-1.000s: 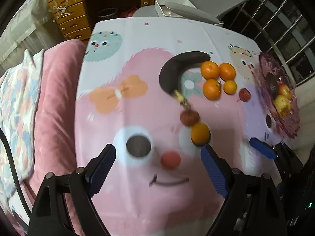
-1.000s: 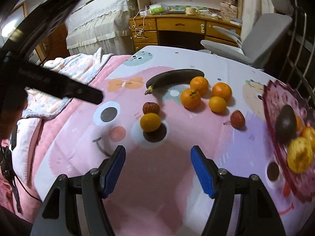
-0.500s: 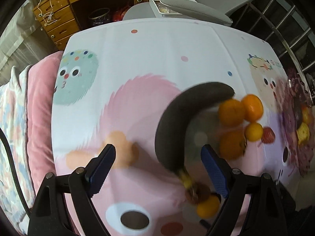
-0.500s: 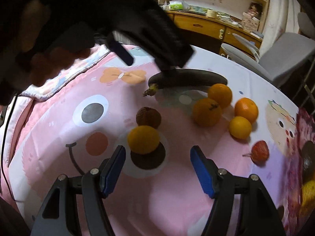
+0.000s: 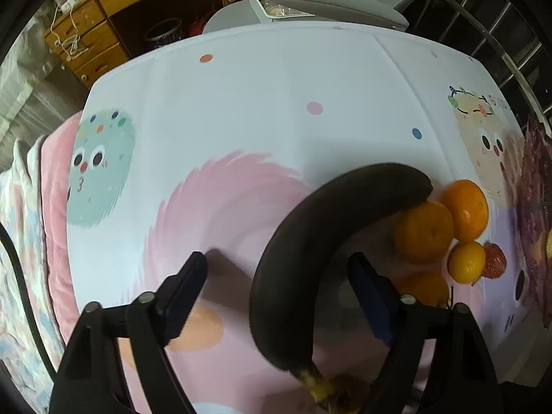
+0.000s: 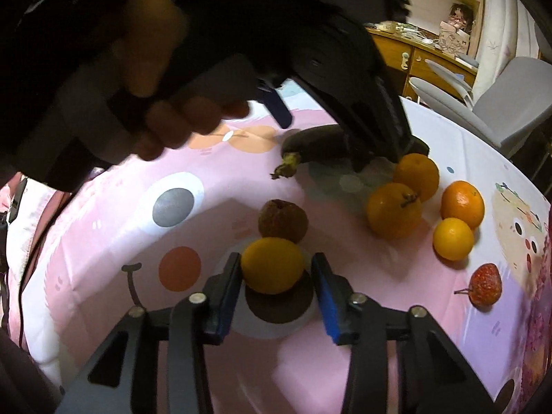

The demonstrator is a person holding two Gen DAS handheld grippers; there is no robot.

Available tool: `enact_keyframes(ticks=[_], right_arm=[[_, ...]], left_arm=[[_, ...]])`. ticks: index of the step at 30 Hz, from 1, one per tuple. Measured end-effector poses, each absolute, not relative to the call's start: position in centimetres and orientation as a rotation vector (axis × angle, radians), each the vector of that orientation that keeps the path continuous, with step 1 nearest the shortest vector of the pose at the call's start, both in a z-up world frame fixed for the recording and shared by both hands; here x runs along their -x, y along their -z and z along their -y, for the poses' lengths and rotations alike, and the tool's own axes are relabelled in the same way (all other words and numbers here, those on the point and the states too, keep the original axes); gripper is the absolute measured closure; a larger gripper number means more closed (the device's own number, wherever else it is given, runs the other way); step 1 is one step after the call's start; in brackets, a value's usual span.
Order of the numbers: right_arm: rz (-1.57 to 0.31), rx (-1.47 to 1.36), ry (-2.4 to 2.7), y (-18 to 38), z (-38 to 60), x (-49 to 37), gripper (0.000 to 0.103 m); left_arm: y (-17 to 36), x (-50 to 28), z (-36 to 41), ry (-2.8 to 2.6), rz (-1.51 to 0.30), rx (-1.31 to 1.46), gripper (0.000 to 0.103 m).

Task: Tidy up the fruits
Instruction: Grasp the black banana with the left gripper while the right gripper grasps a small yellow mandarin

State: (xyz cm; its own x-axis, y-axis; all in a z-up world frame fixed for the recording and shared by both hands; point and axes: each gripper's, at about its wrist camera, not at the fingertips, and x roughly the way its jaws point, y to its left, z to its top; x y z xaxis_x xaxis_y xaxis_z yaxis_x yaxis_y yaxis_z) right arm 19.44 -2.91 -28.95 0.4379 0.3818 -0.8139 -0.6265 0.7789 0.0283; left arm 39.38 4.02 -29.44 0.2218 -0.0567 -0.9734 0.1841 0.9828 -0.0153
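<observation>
Right wrist view: right claw [image 6: 274, 274] is closing around a small yellow-orange fruit [image 6: 272, 265]; the left pad looks to touch its side, the right pad sits just off it.
Left wrist view: left claw [image 5: 277, 276] is closing with the banana [image 5: 310, 241] between its pads; neither pad touches it yet.
Surface: a cloth [image 5: 241, 110] printed with cartoon faces covers it.
Fruit near right claw: it sits on a dark printed circle, with a brown wrinkled fruit [image 6: 283, 220] just behind, touching or nearly so.
Banana: peel almost black, lying curved on the surface, stem end [image 6: 286, 169] pointing at the brown fruit, far end beside the oranges [image 6: 395, 210].
Other fruit: four oranges in a cluster, a red bumpy fruit [image 6: 484, 284] near the purple plate [image 5: 533, 186] at the edge.
Handling, yellow fruit: likely light and firm, round and smooth, so it may roll or squirt out; best pinched across its widest middle.
Handling, banana: judged overripe, soft and easily bruised; a gentle hold at mid-length across the body should balance it, not at the stem.
Risk: the left claw's arm [image 6: 345, 79] hangs right above the banana, close to the right claw's path.
</observation>
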Motion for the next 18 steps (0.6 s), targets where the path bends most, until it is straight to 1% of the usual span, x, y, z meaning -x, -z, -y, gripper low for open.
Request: enact_keyframes(ticks=[5, 7, 9, 10, 12, 14, 18], right_arm=[[-0.935, 0.282, -0.632, 28.7, 2.9, -19.5, 0.068], [-0.937, 0.276, -0.619, 28.7, 3.1, -19.7, 0.068], [-0.944, 0.255, -0.608, 28.8, 3.4, -20.0, 0.068], [-0.947, 0.247, -0.605, 28.7, 3.6, -20.1, 0.068], [-0.95, 0.243, -0.6, 28.7, 3.8, -20.1, 0.068], [-0.953, 0.237, -0.598, 28.6, 3.9, -20.1, 0.068], [-0.96, 0.231, -0.59, 28.4, 4.3, -20.1, 0.068]], left_arm=[[29.1, -40.0, -3.7, 0.184, -1.308, -0.127, 0.032], [28.9, -39.9, -3.5, 0.195, -1.296, -0.132, 0.038], [28.8, -39.8, -3.4, 0.205, -1.278, -0.137, 0.047], [28.7, -39.7, -3.5, 0.209, -1.269, -0.136, 0.049], [28.5, -39.6, -3.3, 0.214, -1.251, -0.135, 0.061], [28.4, -39.1, -3.3, 0.224, -1.233, -0.122, 0.068], [28.5, -38.9, -3.5, 0.221, -1.224, -0.097, 0.07]])
